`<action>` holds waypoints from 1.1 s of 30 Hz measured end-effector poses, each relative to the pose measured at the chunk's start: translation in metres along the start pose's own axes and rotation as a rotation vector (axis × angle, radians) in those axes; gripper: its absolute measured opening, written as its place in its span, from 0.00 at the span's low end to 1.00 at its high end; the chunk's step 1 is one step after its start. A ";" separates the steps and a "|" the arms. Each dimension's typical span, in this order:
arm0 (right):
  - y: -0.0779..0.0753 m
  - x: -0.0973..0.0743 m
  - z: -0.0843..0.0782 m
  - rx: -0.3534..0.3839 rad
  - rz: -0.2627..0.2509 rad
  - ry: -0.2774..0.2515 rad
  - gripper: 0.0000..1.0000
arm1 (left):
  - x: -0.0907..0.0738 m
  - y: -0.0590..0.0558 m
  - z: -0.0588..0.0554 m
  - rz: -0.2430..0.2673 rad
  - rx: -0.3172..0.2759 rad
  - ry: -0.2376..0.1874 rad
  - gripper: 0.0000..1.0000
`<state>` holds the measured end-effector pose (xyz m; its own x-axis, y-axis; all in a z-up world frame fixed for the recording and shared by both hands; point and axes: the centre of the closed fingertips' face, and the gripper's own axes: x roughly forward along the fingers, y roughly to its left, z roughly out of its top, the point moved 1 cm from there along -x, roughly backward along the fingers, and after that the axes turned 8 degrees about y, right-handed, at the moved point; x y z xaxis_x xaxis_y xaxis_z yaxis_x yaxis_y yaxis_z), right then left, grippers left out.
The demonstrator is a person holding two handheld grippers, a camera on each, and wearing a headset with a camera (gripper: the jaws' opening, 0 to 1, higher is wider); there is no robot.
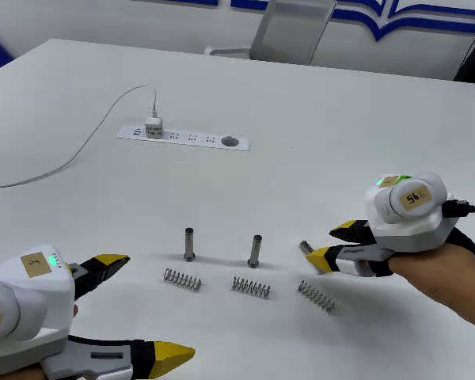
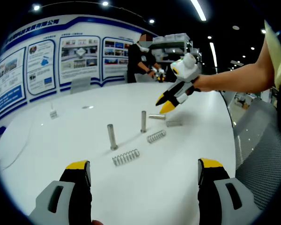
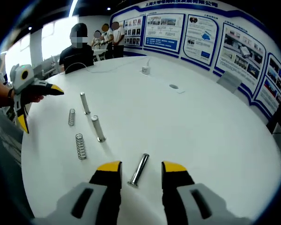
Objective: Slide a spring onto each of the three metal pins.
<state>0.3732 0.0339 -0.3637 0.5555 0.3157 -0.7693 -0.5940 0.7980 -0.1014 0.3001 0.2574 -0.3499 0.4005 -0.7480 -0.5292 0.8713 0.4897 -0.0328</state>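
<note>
Two metal pins stand upright mid-table. The third pin lies on its side. Three springs lie flat in a row just in front of them. My right gripper is open, low over the table. In the right gripper view the lying pin sits between its yellow fingertips, untouched on either side. My left gripper is open at the near left, with nothing between its jaws. In the left gripper view, the nearest spring lies ahead of it.
A white power strip with a plugged-in charger and a cable lies further back on the white table. A grey chair stands behind the far edge. People stand beyond the table.
</note>
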 end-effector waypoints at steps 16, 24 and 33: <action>-0.007 0.020 0.004 0.053 -0.026 0.067 0.22 | -0.001 0.004 -0.004 0.002 -0.005 0.003 0.96; -0.009 0.028 0.003 0.093 -0.026 0.099 0.18 | 0.001 0.003 -0.005 -0.002 -0.004 0.006 0.96; -0.010 0.034 -0.004 0.141 -0.033 0.142 0.15 | 0.000 0.003 -0.007 -0.002 -0.008 0.007 0.95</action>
<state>0.3956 0.0348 -0.3913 0.4797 0.2208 -0.8492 -0.4840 0.8739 -0.0461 0.3010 0.2617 -0.3560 0.3964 -0.7458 -0.5354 0.8700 0.4915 -0.0404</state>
